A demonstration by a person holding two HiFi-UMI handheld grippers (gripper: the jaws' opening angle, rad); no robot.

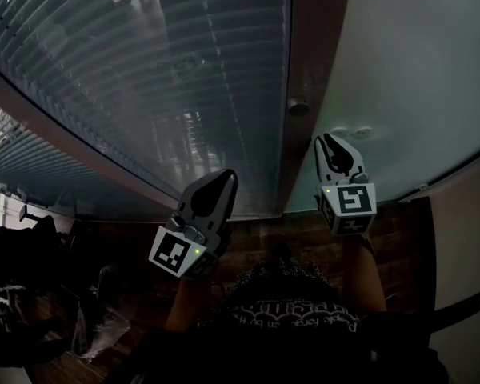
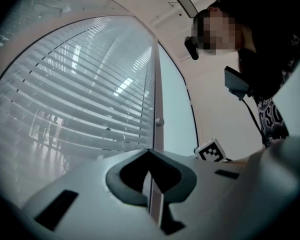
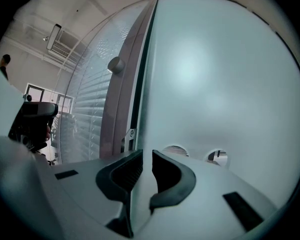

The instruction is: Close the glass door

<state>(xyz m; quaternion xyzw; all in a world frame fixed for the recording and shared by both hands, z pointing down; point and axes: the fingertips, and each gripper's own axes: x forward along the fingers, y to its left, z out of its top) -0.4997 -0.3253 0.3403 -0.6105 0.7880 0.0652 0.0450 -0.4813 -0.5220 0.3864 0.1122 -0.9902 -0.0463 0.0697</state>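
Right gripper view: my right tongs stand closed part-way on the free upright edge of the glass door. The pane fills the gap between the pads, so I read this as a grip. The door rises directly ahead of these tongs and spreads away to their right. Just left of the gripped edge, a dark gap separates the door from the brown frame post, which carries a round knob. Two round holes in the glass lie just right of the jaw tips.

Head view: my left tongs hang to the left of the right tongs, pointing toward the slatted blind panel. Their jaws are together and hold nothing.

Handling, as I judge it:
- The pane is frosted, rigid and smooth. Expect a heavy leaf that starts slowly and then carries on under its own weight.
- The pads can slide on glass. Keep them square on both faces and do not twist.
- The edge is the fragile part. Avoid point loads and avoid a hard stop against the post.
- The best hold is where the right tongs sit now, on the free edge beside the holes.
- The gap to the post is narrow, so the jaw on that side risks being trapped.
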